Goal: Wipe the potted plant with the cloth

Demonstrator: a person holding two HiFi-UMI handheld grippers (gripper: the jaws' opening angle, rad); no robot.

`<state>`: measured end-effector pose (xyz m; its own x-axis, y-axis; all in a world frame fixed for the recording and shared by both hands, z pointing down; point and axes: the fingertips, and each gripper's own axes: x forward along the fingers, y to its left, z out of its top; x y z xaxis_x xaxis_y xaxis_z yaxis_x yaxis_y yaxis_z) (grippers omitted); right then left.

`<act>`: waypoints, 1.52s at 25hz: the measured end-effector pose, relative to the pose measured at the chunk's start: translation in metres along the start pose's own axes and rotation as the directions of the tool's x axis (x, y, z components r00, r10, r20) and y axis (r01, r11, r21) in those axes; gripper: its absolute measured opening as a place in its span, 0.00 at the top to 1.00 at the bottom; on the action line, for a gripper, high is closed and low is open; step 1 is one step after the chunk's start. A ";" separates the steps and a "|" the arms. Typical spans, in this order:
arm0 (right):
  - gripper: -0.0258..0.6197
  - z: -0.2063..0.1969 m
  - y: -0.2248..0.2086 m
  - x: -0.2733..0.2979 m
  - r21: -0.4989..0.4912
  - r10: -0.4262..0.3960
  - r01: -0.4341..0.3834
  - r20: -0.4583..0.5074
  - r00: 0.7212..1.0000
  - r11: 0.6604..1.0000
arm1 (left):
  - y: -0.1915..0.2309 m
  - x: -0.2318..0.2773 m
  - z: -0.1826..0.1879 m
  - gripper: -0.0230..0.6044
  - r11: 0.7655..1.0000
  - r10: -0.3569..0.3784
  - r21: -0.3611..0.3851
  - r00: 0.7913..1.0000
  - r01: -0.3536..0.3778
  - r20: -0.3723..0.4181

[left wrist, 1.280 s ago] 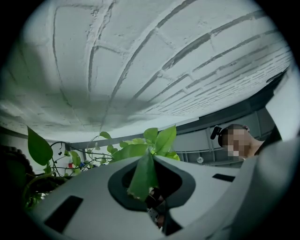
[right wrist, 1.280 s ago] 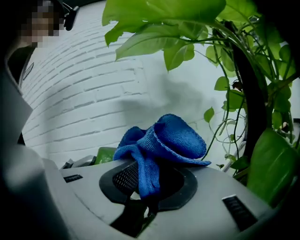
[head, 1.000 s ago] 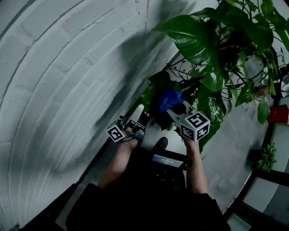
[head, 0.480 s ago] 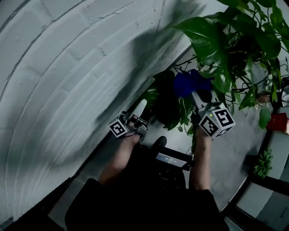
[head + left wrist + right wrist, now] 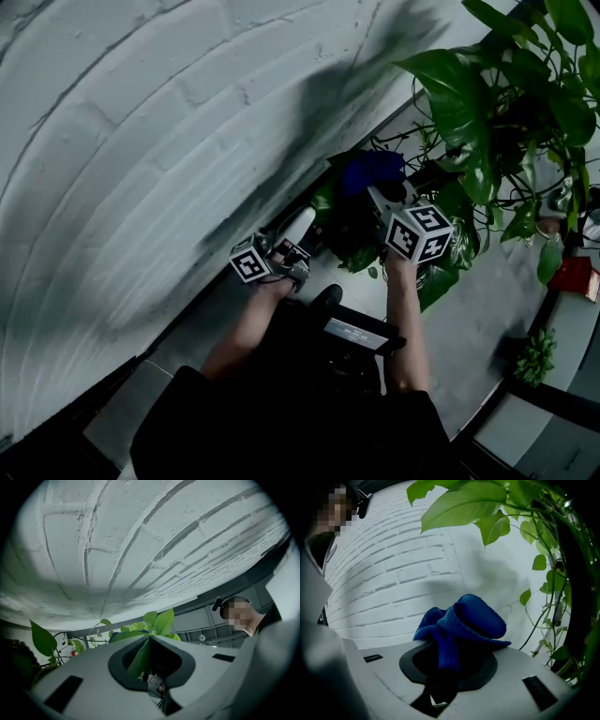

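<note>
The potted plant (image 5: 469, 103) spreads big green leaves at the upper right, with dark lower leaves hanging by the wall. My left gripper (image 5: 307, 218) points up at those lower leaves. In the left gripper view it (image 5: 149, 641) is shut on one green leaf (image 5: 140, 657), pinched edge-on between the jaws. My right gripper (image 5: 380, 192) is shut on a bunched blue cloth (image 5: 370, 172), held up beside the dark lower leaves, just right of the left gripper. The cloth (image 5: 464, 618) bulges out over the jaws of the right gripper (image 5: 447, 648) in its own view.
A white brick wall (image 5: 141, 141) fills the left side, close behind both grippers. Thin plant stems (image 5: 553, 597) hang at the right. A red object (image 5: 572, 272) and a small green plant (image 5: 534, 356) lie low at the right, near a dark frame (image 5: 525, 389).
My right gripper has carried the blue cloth up and to the right, then back a little left, so it now sits higher against the plant. The left gripper has stayed put, still shut.
</note>
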<state>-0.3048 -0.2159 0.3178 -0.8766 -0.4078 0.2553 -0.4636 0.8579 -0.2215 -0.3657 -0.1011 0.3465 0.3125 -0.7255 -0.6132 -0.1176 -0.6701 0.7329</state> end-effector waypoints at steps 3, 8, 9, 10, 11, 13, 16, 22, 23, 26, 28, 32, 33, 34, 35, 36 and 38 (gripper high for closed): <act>0.79 -0.009 0.022 0.007 0.009 0.064 -0.063 -0.025 0.998 0.998 | 0.001 -0.004 -0.004 0.93 1.000 0.006 -0.004 1.000 -0.006 -0.007; 0.79 -0.018 0.059 0.010 0.061 0.172 -0.170 -0.030 0.985 0.984 | 0.003 -0.007 -0.003 0.93 1.000 0.009 -0.023 1.000 -0.009 -0.003; 0.79 -0.019 0.064 0.009 0.075 0.190 -0.188 -0.026 0.981 0.979 | 0.003 -0.008 -0.003 0.93 0.999 0.010 -0.030 1.000 -0.010 0.000; 0.79 -0.019 0.069 0.007 0.091 0.207 -0.205 -0.020 0.978 0.975 | 0.004 -0.008 -0.003 0.93 0.999 0.011 -0.038 1.000 -0.011 0.004; 0.79 -0.019 0.072 0.005 0.110 0.223 -0.221 -0.009 0.975 0.969 | 0.004 -0.009 -0.002 0.93 0.999 0.011 -0.046 1.000 -0.011 0.009; 0.79 -0.013 0.075 -0.002 0.144 0.242 -0.243 0.023 0.970 0.959 | 0.006 -0.010 0.001 0.92 0.998 0.012 -0.058 1.000 -0.010 0.024; 0.79 0.005 0.070 -0.020 0.126 0.217 -0.225 0.076 0.973 0.966 | 0.009 -0.012 0.009 0.89 0.997 0.016 -0.071 0.998 -0.012 0.053; 0.79 0.048 0.033 -0.074 0.031 0.030 -0.037 0.206 0.978 0.999 | 0.005 -0.010 0.018 0.85 0.995 -0.002 -0.097 0.997 0.009 0.074; 0.79 0.051 0.028 -0.082 0.019 0.001 -0.006 0.217 0.976 1.000 | 0.003 -0.010 0.017 0.84 0.994 -0.007 -0.107 0.997 0.015 0.073; 0.79 0.057 0.018 -0.097 -0.002 -0.050 0.051 0.229 0.972 0.999 | -0.001 -0.008 0.015 0.83 0.990 -0.027 -0.135 0.997 0.037 0.072; 0.79 0.063 0.019 -0.104 0.002 -0.055 0.056 0.257 0.965 0.998 | -0.007 -0.007 0.014 0.82 0.987 -0.048 -0.148 0.996 0.058 0.069; 0.79 0.077 0.030 -0.111 -0.043 -0.027 0.041 0.289 0.957 0.998 | -0.018 -0.003 0.012 0.81 0.984 -0.088 -0.151 0.995 0.095 0.053; 0.79 0.074 0.033 -0.107 -0.057 -0.019 0.035 0.267 0.963 0.998 | -0.020 -0.003 0.012 0.81 0.984 -0.092 -0.151 0.994 0.099 0.052; 0.79 0.066 0.034 -0.101 -0.064 -0.010 0.025 0.238 0.971 0.998 | -0.020 -0.004 0.012 0.80 0.983 -0.093 -0.153 0.994 0.100 0.053; 0.79 0.057 0.036 -0.093 -0.064 0.001 0.012 0.204 0.979 0.998 | -0.021 -0.005 0.013 0.79 0.982 -0.094 -0.156 0.994 0.102 0.054; 0.79 0.046 0.038 -0.083 -0.061 0.013 -0.003 0.168 0.986 0.998 | -0.021 -0.005 0.013 0.78 0.982 -0.096 -0.161 0.994 0.104 0.056; 0.79 0.024 0.040 -0.062 -0.058 0.037 -0.031 0.098 0.995 0.998 | -0.023 -0.005 0.013 0.77 0.979 -0.105 -0.169 0.993 0.114 0.058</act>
<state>-0.2720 -0.1636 0.2702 -0.9015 -0.4044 0.1540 -0.4277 0.8868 -0.1748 -0.3767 -0.0840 0.3293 0.2679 -0.6588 -0.7030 0.0800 -0.7119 0.6977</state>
